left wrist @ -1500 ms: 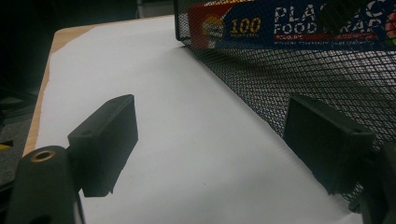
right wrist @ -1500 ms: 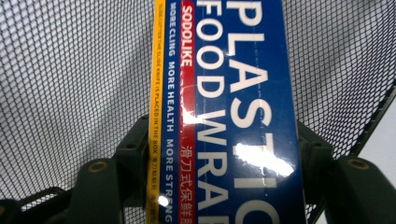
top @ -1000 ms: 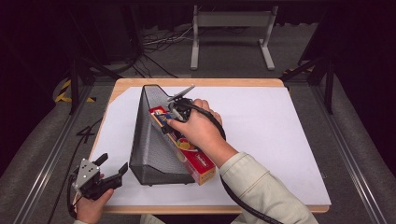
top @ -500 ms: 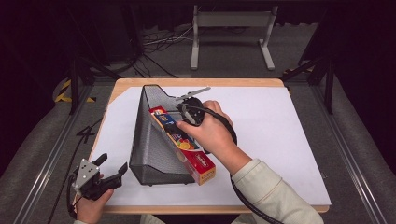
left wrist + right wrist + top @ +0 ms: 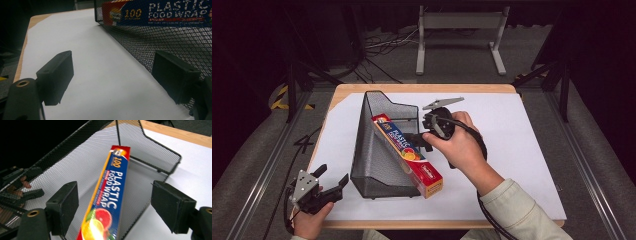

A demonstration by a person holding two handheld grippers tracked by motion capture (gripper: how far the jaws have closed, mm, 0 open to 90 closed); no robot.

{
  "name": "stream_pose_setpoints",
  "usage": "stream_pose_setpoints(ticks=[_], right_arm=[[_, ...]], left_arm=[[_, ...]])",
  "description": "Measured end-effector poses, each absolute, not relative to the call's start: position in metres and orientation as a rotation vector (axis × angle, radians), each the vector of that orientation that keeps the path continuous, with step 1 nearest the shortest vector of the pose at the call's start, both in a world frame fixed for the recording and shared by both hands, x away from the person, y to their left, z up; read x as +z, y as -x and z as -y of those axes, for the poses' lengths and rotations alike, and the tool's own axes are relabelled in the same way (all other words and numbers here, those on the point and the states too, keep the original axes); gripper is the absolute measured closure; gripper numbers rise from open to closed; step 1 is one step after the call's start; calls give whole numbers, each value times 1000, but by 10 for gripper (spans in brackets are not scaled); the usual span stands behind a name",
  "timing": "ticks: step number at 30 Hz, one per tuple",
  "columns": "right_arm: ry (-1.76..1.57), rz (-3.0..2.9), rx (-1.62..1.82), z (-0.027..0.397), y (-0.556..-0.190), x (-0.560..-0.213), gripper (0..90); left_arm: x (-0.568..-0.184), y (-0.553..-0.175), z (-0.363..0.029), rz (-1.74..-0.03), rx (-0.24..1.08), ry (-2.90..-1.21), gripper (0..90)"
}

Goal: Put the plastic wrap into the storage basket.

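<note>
A black mesh file holder [image 5: 374, 155] lies on its side on the white sheet [image 5: 517, 150]. A long box of plastic food wrap [image 5: 408, 154] rests slanted in it, with its near end sticking out toward the front. My right gripper [image 5: 418, 141] is just right of the box with its jaws wide apart. In the right gripper view the box [image 5: 111, 195] lies beyond the open gripper [image 5: 117, 205], inside the holder [image 5: 82, 162]. My left gripper [image 5: 333, 176] stands open at the table's front left. Its own view puts the gripper [image 5: 113, 72] beside the mesh wall [image 5: 165, 37].
The wooden table [image 5: 412, 88] ends close behind the holder. A metal stand [image 5: 459, 30] and cables [image 5: 377, 47] are on the floor beyond. The right half of the sheet is bare. A cable trails from my right gripper along the sleeve [image 5: 517, 210].
My right hand and gripper have drawn back to the right, off the top of the box. The box stays in the holder. The left gripper has not moved.
</note>
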State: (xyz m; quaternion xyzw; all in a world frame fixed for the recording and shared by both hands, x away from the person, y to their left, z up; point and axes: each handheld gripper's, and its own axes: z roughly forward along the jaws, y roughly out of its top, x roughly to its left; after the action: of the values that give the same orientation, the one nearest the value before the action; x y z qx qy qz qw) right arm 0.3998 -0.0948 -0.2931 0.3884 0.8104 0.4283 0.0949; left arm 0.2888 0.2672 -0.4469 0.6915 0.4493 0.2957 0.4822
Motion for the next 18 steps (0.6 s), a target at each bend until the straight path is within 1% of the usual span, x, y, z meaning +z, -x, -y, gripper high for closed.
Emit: stream_pose_setpoints(ticks=[3, 5, 12, 18], right_arm=[[-1163, -2392, 1275, 110, -398, -293, 226], [-1166, -2390, 1268, 120, -398, -292, 205], [-1195, -2336, 1270, 157, -396, -286, 196], [-1192, -2323, 1220, 189, -393, -285, 160]], left_arm=[[-447, -289, -267, -1098, 721, -1686, 186], [-447, -289, -267, -1095, 721, -1693, 186], [-448, -289, -266, -1099, 716, -1698, 182], [-448, -289, -266, -1105, 715, -1698, 179]])
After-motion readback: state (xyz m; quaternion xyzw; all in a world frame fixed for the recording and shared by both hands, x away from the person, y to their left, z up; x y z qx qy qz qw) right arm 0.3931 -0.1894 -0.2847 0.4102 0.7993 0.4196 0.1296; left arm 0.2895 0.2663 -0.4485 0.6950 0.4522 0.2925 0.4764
